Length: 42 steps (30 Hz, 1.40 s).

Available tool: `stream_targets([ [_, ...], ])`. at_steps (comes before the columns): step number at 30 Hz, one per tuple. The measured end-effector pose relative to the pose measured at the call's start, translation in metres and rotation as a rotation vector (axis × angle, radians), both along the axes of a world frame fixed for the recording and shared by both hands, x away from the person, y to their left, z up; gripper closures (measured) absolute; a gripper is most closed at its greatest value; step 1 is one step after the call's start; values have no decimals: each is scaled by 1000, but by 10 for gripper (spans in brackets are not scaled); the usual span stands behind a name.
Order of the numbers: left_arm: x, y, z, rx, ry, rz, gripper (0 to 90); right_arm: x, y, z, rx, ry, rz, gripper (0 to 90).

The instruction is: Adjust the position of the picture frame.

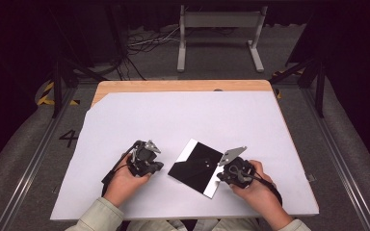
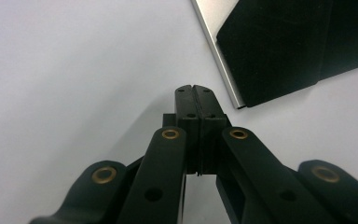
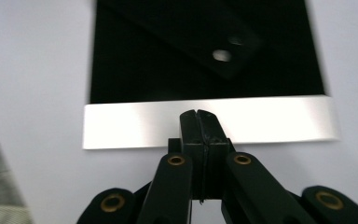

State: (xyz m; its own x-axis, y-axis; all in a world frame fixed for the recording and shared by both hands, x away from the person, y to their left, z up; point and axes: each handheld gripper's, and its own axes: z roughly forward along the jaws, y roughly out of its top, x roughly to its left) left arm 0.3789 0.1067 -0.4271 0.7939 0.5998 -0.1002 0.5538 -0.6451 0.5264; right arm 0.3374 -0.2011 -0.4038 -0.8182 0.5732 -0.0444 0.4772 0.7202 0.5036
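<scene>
1. Black panel (image 1: 196,167) w/ silver edge lies flat on white sheet (image 1: 183,120), btwn both grippers.
2. Left gripper (image 2: 196,88): jaws pressed together, empty, panel corner just beside tips.
3. Right gripper (image 3: 198,113): jaws pressed together, tips over silver edge; contact unclear.

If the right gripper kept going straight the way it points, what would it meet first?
Probably the silver edge strip of the black panel: the right gripper, jaws shut, points straight at it. How near the tips already are is unclear.
</scene>
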Motion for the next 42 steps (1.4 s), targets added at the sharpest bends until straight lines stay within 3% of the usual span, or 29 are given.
stream_targets([
  [8, 3, -8, -6, -38, 26, -9, 900, 20, -36, -2, 30, -17, -150, 900],
  [11, 1, -11, -7, -66, 66, -35, 900, 23, -43, -3, 39, -15, -178, 900],
  [14, -3, -16, -6, -31, 32, -42, 900, 26, -47, -3, 45, -12, -194, 900],
  [16, -4, -17, -6, -32, 27, -42, 900, 27, -49, -4, 45, -12, -201, 900],
  [18, -5, -17, -6, -34, 36, -51, 900, 28, -50, -4, 46, -13, -204, 900],
  [19, -8, -19, -6, -52, 68, -77, 900, 29, -51, -5, 47, -9, -209, 900],
  [24, -16, -28, -5, -32, 65, -116, 900, 31, -55, -6, 53, -6, -222, 900],
  [37, -39, -60, -6, -58, 102, -253, 900, 42, -62, -11, 62, 18, -275, 900],
  [40, -41, -64, -5, -48, 94, -273, 900, 45, -62, -17, 60, 41, -282, 900],
  [42, -39, -62, -6, -62, 113, -279, 900, 46, -61, -17, 65, 43, -281, 900],
])
